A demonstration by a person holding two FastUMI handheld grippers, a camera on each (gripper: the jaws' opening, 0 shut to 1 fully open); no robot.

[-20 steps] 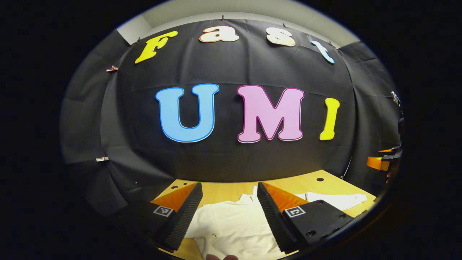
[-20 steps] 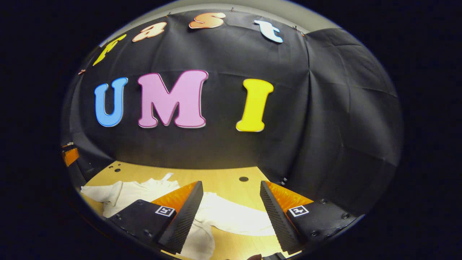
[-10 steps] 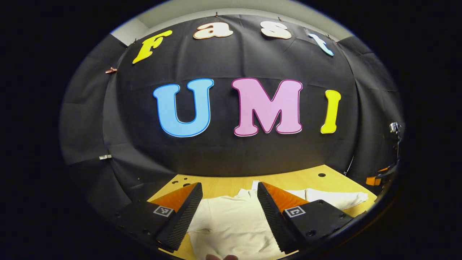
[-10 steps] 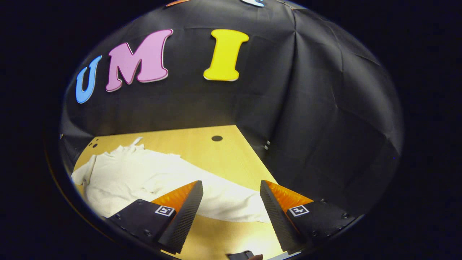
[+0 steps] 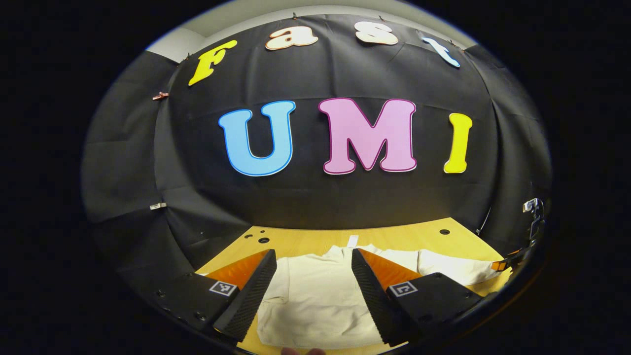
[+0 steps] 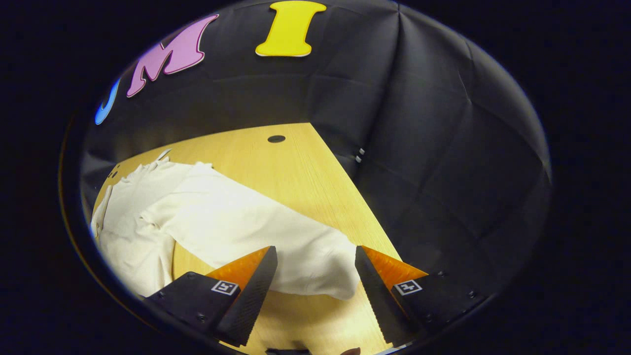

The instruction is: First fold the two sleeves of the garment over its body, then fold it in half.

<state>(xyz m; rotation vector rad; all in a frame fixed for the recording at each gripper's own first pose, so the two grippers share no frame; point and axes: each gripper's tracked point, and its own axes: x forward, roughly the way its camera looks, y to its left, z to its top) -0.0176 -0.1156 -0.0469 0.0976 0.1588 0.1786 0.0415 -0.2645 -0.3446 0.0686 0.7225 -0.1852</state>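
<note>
Both your grippers have their jaws spread wide and hold nothing. Your right gripper [image 6: 315,283] hangs just above the cuff of the spread-out sleeve [image 6: 256,231], near the table's [image 6: 315,182] right edge. Your left gripper [image 5: 313,286] frames the white garment [image 5: 315,301], which lies flat mid-table, collar toward the far edge.

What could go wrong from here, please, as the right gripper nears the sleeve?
1. The right gripper is open with the sleeve cuff between its fingers; closing too shallowly might catch one layer and let it slip mid-fold.
2. The cuff lies near the table edge, so a nudge might push it over the side.
3. The left gripper hovers open above the shirt body; unpinned, the body may drag as the sleeve is pulled.
</note>
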